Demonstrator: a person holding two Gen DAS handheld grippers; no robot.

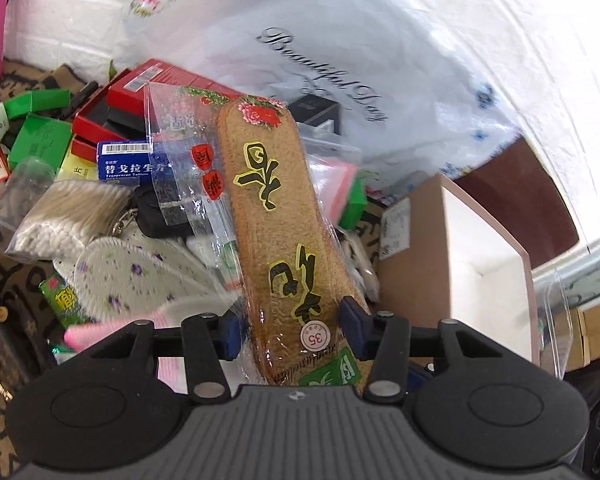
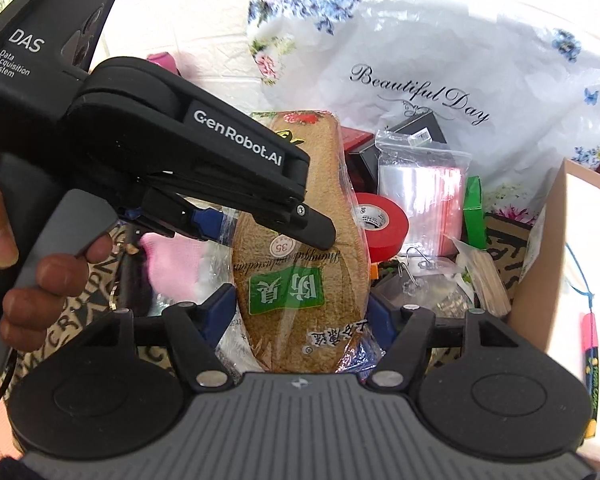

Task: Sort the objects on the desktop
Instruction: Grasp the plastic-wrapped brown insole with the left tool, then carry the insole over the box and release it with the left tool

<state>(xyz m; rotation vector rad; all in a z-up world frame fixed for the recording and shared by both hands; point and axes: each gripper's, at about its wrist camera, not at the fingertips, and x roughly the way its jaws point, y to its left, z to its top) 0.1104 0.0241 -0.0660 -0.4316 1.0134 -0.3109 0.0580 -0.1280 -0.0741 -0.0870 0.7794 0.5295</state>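
insole pack (image 1: 284, 216), brown and sealed in clear film with yellow-edged black characters and a red flower print at its far end, is raised above the desktop clutter and held at its near end by both grippers; left gripper (image 1: 292, 330) has its blue pads pressed against the two edges of the pack beside the round size sticker; right gripper (image 2: 300, 316) clamps the pack nearer its end, pads against both edges at the green label (the film bunches there); in the right wrist view the left gripper (image 2: 260, 220) comes in from the left of the pack, a hand (image 2: 40, 264) around its grey handle; left of the pack lie a bag of cotton swabs (image 1: 68, 216), a blue medicine box (image 1: 130, 164) and green boxes (image 1: 40, 140); right of the pack sit a red tape roll (image 2: 380, 222), a stack of zip bags (image 2: 420, 196) and an open cardboard box (image 1: 452, 256); behind the pack stands a white floral bag (image 2: 440, 60).
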